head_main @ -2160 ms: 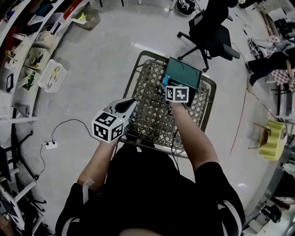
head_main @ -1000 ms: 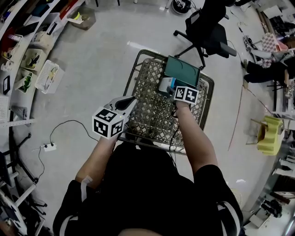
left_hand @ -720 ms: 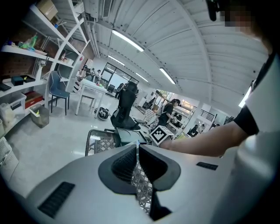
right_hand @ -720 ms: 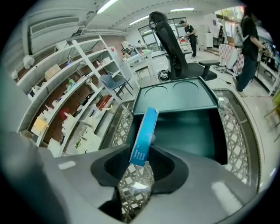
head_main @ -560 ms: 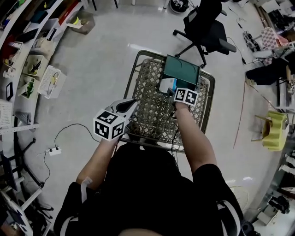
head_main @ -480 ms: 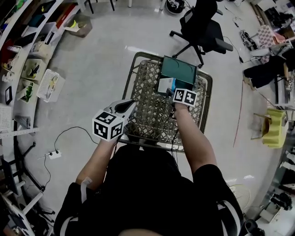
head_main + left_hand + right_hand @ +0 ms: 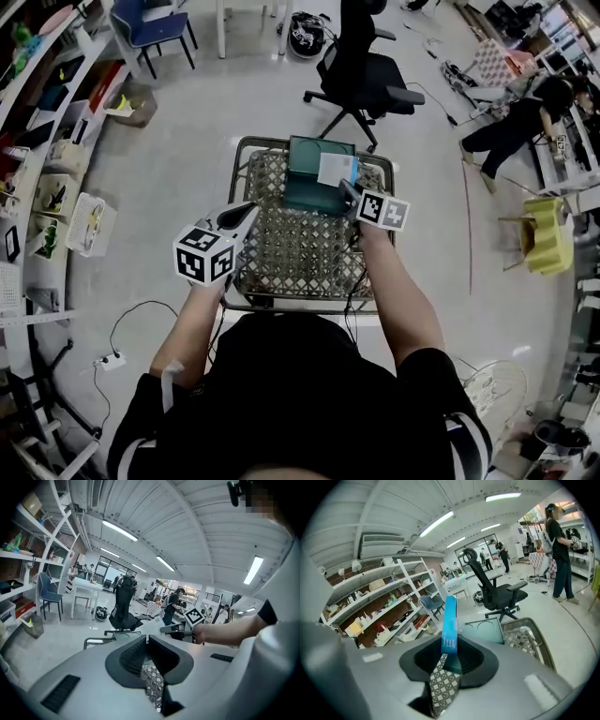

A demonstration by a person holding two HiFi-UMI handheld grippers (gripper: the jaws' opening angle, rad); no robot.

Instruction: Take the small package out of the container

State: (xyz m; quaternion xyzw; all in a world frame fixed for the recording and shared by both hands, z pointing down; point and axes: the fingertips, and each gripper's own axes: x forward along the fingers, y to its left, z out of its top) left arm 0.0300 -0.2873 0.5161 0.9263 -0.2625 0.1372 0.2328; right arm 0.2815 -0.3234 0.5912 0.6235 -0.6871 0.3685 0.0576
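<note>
The small package (image 7: 337, 169), white with a blue edge, is held upright above the teal container (image 7: 306, 174), which lies at the far end of the woven basket (image 7: 300, 248). My right gripper (image 7: 350, 190) is shut on the package's lower end. In the right gripper view the package (image 7: 450, 623) stands edge-on between the pads, with the container (image 7: 487, 631) behind it. My left gripper (image 7: 236, 217) hovers by the basket's left rim, jaws together and nothing in them. In the left gripper view, the left gripper (image 7: 146, 641) points toward the package (image 7: 153, 624).
The basket sits in a metal frame (image 7: 246, 150) on a grey floor. A black office chair (image 7: 361, 75) stands just beyond it. Shelving with bins (image 7: 42, 141) runs along the left. A person (image 7: 511, 127) is at the far right. A cable and power strip (image 7: 112, 361) lie at lower left.
My right gripper has closed on the small package and raised it from the container's near edge to above the container. My left gripper has stayed by the basket's left rim.
</note>
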